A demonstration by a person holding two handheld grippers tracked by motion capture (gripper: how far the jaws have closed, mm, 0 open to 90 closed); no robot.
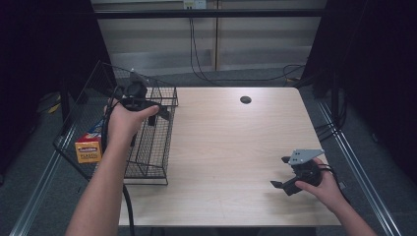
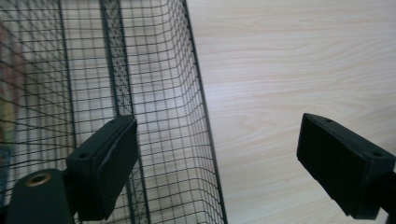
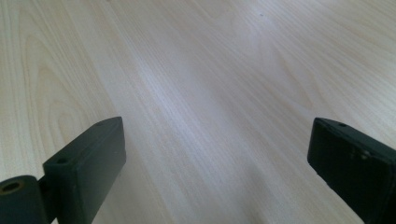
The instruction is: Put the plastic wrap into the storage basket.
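In the high view, the person's left hand [image 1: 124,123] and forearm covered part of the wire basket [image 1: 147,162] at the table's [image 1: 236,147] left edge, and hid most of the left gripper [image 1: 156,116], so that its jaws could not be read there. The yellow box [image 1: 89,148] inside the basket was partly screened by the forearm and the mesh; its small print was too small to read. Both forearms were cut off by the bottom edge. In the left gripper view, the basket [image 2: 163,93] ran past the top, left and bottom edges, and a coloured shape [image 2: 7,112] behind the mesh at the left edge was blurred beyond telling.
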